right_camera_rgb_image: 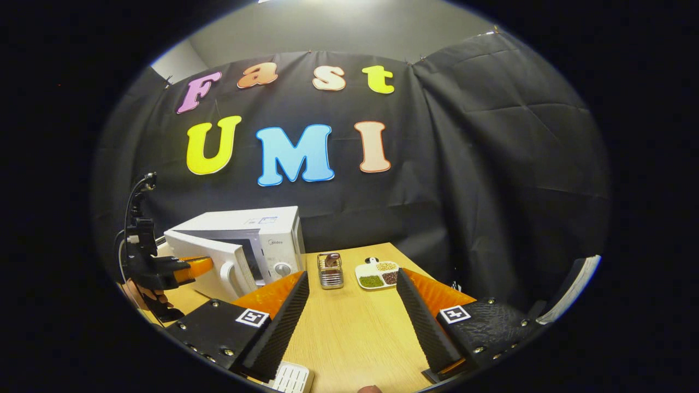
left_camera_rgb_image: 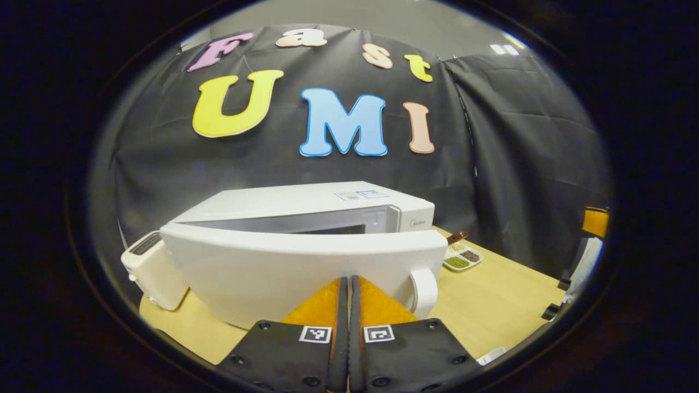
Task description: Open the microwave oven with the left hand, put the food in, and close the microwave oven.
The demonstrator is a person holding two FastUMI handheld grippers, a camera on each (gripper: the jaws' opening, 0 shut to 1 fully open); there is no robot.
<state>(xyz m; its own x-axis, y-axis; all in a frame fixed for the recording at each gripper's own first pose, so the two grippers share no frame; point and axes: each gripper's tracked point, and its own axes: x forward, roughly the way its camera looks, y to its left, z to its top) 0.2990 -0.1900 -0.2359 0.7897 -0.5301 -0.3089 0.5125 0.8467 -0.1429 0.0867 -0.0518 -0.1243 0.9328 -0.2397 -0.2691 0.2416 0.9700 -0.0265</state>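
The left gripper, fingers pressed together on nothing, rests against the microwave door, which stands ajar just ahead. The right gripper hangs wide open, with the food dish ahead between its fingers.

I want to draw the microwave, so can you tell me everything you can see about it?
The microwave is a white box that looks like smooth plastic, standing upright on the pale wooden table in front of the black cloth wall. Its door is partly open, swung out from the left side, and has a curved white handle near its free edge. Beside the door is a control panel with a round knob. A small label sits on top. The left gripper, jaws closed, is pressed up against the door's front.
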